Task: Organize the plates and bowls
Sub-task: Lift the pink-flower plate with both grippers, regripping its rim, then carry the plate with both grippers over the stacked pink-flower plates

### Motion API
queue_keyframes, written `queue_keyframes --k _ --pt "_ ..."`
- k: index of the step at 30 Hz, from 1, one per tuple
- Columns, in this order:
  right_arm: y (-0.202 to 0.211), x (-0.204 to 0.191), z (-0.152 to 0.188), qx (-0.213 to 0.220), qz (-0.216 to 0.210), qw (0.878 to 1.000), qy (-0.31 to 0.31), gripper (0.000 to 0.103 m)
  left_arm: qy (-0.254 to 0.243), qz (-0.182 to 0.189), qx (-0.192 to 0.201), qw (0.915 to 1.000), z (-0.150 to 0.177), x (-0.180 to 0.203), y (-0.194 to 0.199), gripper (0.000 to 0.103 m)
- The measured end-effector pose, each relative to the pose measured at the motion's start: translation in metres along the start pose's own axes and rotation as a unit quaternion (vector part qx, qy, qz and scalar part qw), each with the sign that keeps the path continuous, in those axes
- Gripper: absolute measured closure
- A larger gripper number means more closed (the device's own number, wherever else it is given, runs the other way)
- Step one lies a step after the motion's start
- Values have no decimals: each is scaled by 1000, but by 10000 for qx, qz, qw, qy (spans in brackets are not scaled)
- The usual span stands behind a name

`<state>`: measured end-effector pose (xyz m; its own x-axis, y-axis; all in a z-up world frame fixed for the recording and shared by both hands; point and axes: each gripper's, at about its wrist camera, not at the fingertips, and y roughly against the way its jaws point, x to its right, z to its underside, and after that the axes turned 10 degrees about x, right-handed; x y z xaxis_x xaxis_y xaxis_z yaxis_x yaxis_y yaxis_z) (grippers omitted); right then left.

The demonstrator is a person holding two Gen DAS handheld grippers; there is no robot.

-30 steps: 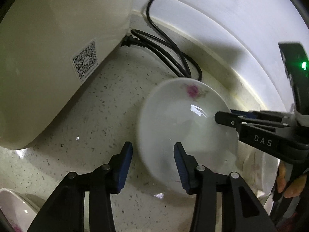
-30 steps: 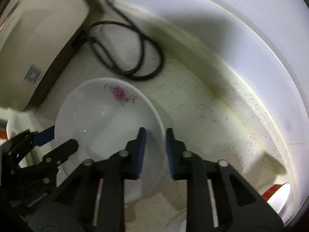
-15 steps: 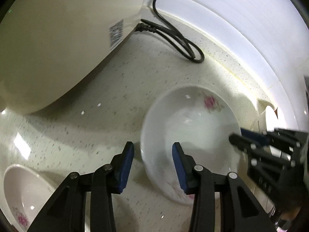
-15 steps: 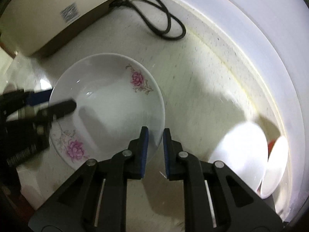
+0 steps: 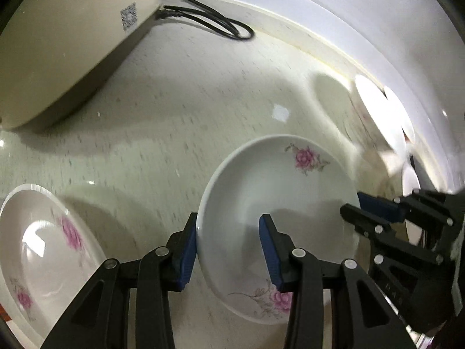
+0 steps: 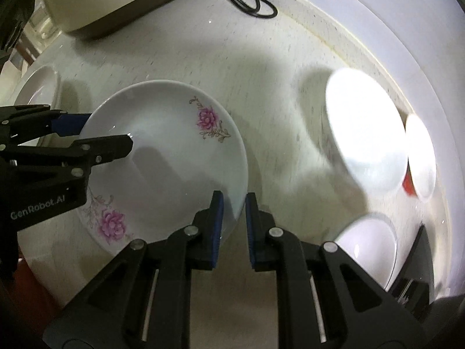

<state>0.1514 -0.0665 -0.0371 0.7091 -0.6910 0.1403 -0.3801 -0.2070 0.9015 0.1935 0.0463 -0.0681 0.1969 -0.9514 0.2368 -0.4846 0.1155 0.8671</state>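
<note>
1. My right gripper (image 6: 234, 218) had its fingers (image 6: 216, 226) pinched nearly closed on the near rim of the floral plate (image 6: 162, 157), one pad inside, one outside.
2. My left gripper (image 5: 228, 250) straddled the opposite rim of the same plate (image 5: 279, 192); fingers (image 5: 186, 250) were wide apart, the outer pad touching or just beside the rim, the inner pad over the bowl of the plate. I could not tell if it was really gripping.
3. The plate was white with two pink flower sprigs. It sat tilted over the middle of the speckled surface (image 6: 261, 52); I could not tell whether it touched.
4. A second floral plate (image 5: 43, 250) lay toward the left edge of the surface, well apart from the held one; it also showed in the right wrist view (image 6: 37, 90).
5. White bowls (image 6: 366, 133) clustered toward the right back corner, near the wall: one big and overexposed, a smaller one (image 6: 421, 157) just behind with some red by it, another (image 6: 369, 250) nearer me.
6. A beige appliance (image 5: 58, 37) stood at the back left corner, QR label on its side, with a black cord (image 5: 215, 20) looped along the back edge.
7. The left view was motion-blurred.
</note>
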Motion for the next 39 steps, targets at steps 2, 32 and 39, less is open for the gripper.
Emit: queue_keyframes --k 2,32,39 --pt "6 -2 11 13 -70 10000 -33 85 -71 57 -62 9999 7 3 -1 61" --pt "28 54 90 679 -1491 9615 -2207 85 -129 63 122 9998 62 4 36 82" --pt "31 59 98 636 -1480 9605 -2268 85 -432 -32 188 9989 66 22 40 82"
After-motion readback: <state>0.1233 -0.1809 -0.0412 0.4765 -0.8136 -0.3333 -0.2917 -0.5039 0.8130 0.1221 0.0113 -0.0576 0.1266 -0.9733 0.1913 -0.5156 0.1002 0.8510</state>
